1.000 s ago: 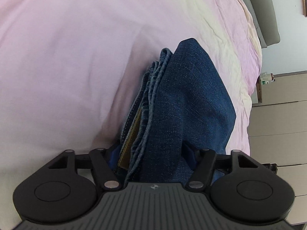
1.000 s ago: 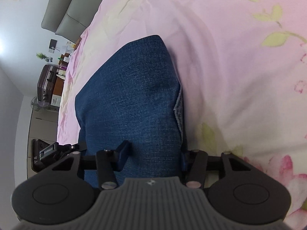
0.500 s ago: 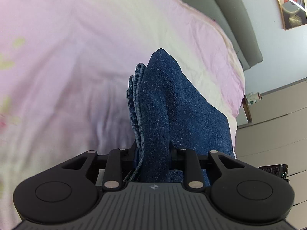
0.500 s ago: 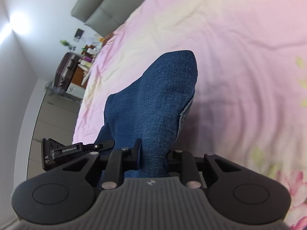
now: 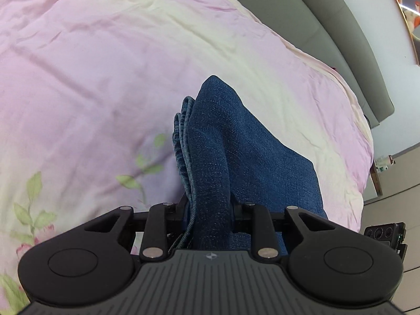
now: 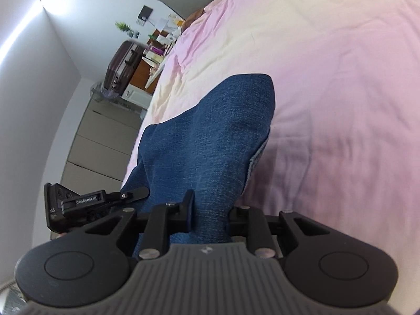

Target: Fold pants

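Note:
The folded blue denim pants (image 5: 236,141) hang between my two grippers above the pink bed. My left gripper (image 5: 210,204) is shut on one end of the bundle, where the stacked hems show at its left side. My right gripper (image 6: 210,207) is shut on the other end of the pants (image 6: 210,144). The cloth stretches away from each gripper toward the bed. The left gripper's body also shows in the right wrist view (image 6: 78,204), and part of the right gripper shows in the left wrist view (image 5: 386,236).
The pink and cream bedspread (image 5: 105,65) with flower print covers the bed under the pants. A grey headboard (image 5: 328,26) stands at the far end. A dark suitcase (image 6: 123,63), cluttered desk and pale cabinets (image 6: 102,136) stand beside the bed.
Both grippers closed from open onto the pants and lifted them off the bed. The views tilted up, showing more headboard and room.

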Demonstrator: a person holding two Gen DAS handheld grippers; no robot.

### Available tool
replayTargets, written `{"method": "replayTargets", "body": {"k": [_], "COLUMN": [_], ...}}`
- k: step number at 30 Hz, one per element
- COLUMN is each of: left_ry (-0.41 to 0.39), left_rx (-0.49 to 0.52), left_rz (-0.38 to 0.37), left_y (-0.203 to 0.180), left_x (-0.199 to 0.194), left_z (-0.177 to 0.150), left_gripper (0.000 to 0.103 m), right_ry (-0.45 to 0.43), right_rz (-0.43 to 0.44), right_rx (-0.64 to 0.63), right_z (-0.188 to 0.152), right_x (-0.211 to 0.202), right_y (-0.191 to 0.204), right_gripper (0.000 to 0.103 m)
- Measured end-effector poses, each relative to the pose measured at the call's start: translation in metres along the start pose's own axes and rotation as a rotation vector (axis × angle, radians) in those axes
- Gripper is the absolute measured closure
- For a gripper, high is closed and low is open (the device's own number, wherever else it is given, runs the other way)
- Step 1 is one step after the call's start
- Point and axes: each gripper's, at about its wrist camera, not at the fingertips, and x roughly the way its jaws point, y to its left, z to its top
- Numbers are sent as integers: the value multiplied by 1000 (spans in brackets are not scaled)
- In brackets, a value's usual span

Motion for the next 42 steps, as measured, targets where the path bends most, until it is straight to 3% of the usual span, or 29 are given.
{"method": "replayTargets", "body": {"k": [6, 10, 14, 18, 22, 24, 28, 35, 42], "left_ry": [30, 52, 48, 26, -11, -28, -102, -263, -465], "left_rx": [-18, 23, -22, -14, 7, 28, 91, 341, 514], "left_rz": [-28, 10, -8, 44, 147, 181, 181, 264, 371], "left_y": [40, 41, 48, 33, 11, -1, -31, -128, -206], "left_x": [16, 29, 29, 20, 1, -14, -63, -172, -256], "left_z": [1, -3, -6, -9, -13, -15, -19, -35, -93], "left_gripper": [75, 68, 66, 64, 63, 63, 63, 63, 63], "right_ry": [41, 74, 80, 83, 73, 59, 11, -130, -321], "right_rz": [-46, -89, -141, -187, -252, -274, -309, -300, -328], "right_rx": [7, 29, 30, 22, -15, -40, -100, -297, -528], "right_z": [8, 5, 5, 9, 8, 7, 5, -10, -58], "right_x": [43, 59, 71, 73, 59, 47, 18, -60, -144], "right_y": [-26, -45, -50, -39, -21, -10, 20, 107, 188], "right_gripper": [86, 81, 76, 70, 52, 49, 47, 40, 27]}}
